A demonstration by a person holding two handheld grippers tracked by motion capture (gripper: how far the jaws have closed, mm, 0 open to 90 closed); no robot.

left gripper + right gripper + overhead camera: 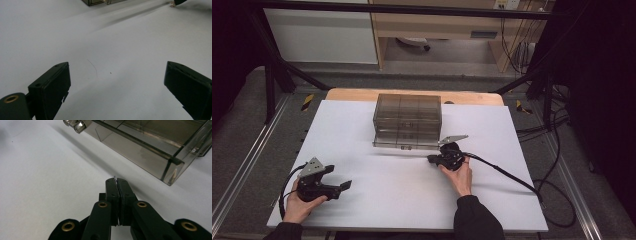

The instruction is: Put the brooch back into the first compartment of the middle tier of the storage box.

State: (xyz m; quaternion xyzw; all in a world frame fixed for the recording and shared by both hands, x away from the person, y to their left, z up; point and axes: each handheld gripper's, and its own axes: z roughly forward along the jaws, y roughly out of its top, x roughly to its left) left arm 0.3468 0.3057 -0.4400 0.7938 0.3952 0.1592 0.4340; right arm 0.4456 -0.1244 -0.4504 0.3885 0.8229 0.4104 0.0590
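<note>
The right gripper [432, 159] sits on the white table [377, 200] just in front of the box [407, 121], at about 5 o'clock from the box's middle. Its jaws point toward 9 o'clock across the table, running along the box's near edge without touching it. In the right gripper view the 2 jaws are pressed flat together, with a thin pale sliver peeking out at the tips; what that sliver is I cannot tell.

The box stands at the far middle of the table, toward 12 o'clock. It is a low, squarish case of smoky clear plastic, its long side running 9 to 3 o'clock, with thin inner walls dividing it into compartments. A drawer [140, 150] juts out at the bottom front, toward 6 o'clock; from the right gripper view it has hard, glossy walls, a sharp corner and 2 small rounded clear knobs [75, 125] at its far end.

The left gripper [346, 186] rests at 7 o'clock near the table's front edge, well apart from the box, pointing to 3 o'clock. Its matte black jaws stand wide apart with bare table between them.
</note>
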